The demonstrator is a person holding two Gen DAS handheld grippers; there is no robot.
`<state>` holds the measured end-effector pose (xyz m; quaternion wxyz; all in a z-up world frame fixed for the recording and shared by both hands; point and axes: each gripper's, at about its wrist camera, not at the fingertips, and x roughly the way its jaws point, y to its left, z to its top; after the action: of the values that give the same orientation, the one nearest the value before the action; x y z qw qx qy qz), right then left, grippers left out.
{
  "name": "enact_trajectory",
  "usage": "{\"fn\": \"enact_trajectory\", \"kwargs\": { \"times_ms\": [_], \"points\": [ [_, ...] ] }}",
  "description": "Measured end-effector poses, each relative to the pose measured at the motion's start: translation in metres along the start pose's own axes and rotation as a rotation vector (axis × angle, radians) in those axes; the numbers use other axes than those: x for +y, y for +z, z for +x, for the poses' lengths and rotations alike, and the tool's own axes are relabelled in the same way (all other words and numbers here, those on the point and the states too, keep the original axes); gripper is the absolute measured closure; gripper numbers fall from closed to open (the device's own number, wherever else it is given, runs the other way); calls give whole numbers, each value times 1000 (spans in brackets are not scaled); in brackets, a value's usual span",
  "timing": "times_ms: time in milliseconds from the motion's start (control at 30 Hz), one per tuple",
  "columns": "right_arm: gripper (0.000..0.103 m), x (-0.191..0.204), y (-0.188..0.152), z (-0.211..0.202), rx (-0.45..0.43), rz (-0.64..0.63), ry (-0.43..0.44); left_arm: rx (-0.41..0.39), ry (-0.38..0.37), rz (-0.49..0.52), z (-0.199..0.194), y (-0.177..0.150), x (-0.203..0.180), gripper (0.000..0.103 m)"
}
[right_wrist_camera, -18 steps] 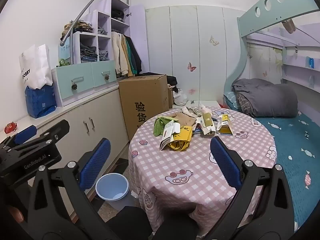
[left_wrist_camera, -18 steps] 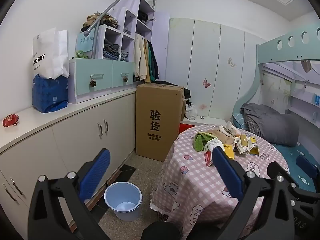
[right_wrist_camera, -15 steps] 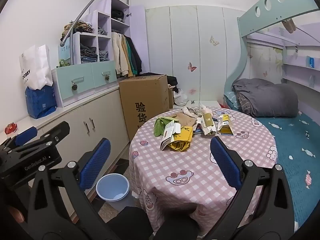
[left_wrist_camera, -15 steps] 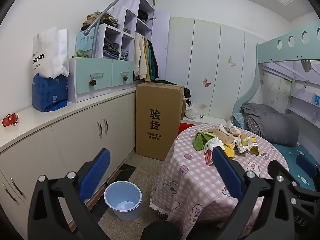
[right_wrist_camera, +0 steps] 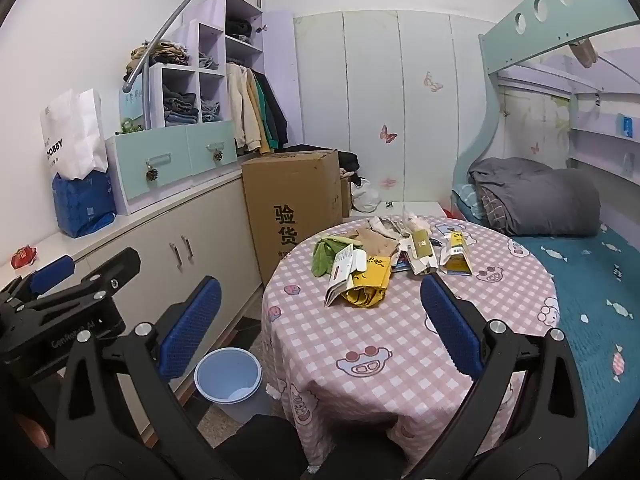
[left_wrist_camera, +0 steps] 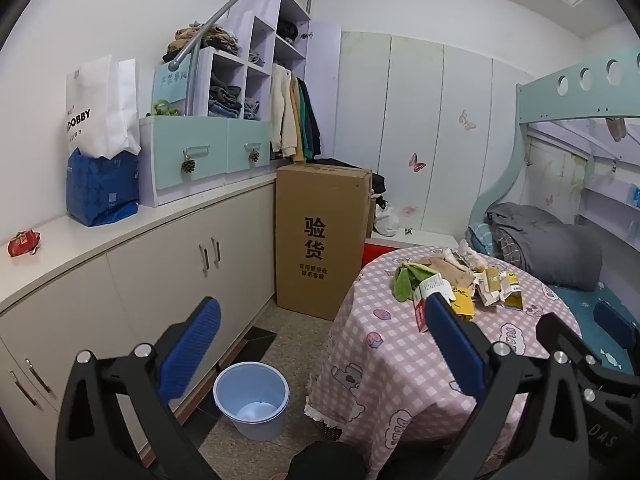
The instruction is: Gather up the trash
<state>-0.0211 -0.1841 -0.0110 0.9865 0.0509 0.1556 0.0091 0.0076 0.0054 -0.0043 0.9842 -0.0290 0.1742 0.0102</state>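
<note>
A pile of trash (right_wrist_camera: 384, 260) lies on the far half of a round table with a pink checked cloth (right_wrist_camera: 400, 344): a green bag, torn cartons, yellow and brown paper. It also shows in the left wrist view (left_wrist_camera: 452, 284). A light blue bin (left_wrist_camera: 251, 398) stands on the floor left of the table, also in the right wrist view (right_wrist_camera: 228, 376). My left gripper (left_wrist_camera: 320, 340) is open and empty, above the floor between bin and table. My right gripper (right_wrist_camera: 320, 320) is open and empty, over the table's near left edge, short of the pile.
A tall cardboard box (left_wrist_camera: 320, 236) stands behind the table. White cabinets (left_wrist_camera: 160, 264) line the left wall, with a red wrapper (left_wrist_camera: 23, 242) and a blue bag (left_wrist_camera: 102, 188) on top. A bunk bed with grey bedding (right_wrist_camera: 540, 200) is at the right.
Both grippers have drifted slightly forward toward the table; the view is nearly the same. Both stay open and empty.
</note>
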Motion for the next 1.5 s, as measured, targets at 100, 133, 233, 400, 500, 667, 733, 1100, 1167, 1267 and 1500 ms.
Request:
{"fn": "enact_trajectory", "kwargs": {
  "times_ms": [100,133,233,400,500,667,733,1100,1167,1267,1500],
  "points": [
    [6,0,3,5,4,1,9,5,4,5,2,2,0,4],
    [6,0,6,7,9,1,12,7,5,7,3,3,0,4],
    [6,-1,11,11,14,3,19,19,10,14,7,4,1,4],
    [6,0,18,20,35,1,34,53,14,33,20,16,-6,4],
    [6,0,21,29,51,1,43,64,22,39,25,19,-6,4],
    [6,-1,25,43,78,-2,49,93,26,43,41,24,-7,4],
    [6,-2,27,49,86,-3,48,100,29,38,47,26,-6,4],
    [6,-5,31,75,129,0,47,126,27,37,68,35,-9,4],
    [6,-5,32,79,138,0,49,131,27,37,75,36,-9,4],
    [6,-6,33,84,148,-3,53,134,26,36,78,37,-10,4],
    [6,-9,33,87,150,-1,47,136,22,40,83,39,-14,4]
  ]
}}
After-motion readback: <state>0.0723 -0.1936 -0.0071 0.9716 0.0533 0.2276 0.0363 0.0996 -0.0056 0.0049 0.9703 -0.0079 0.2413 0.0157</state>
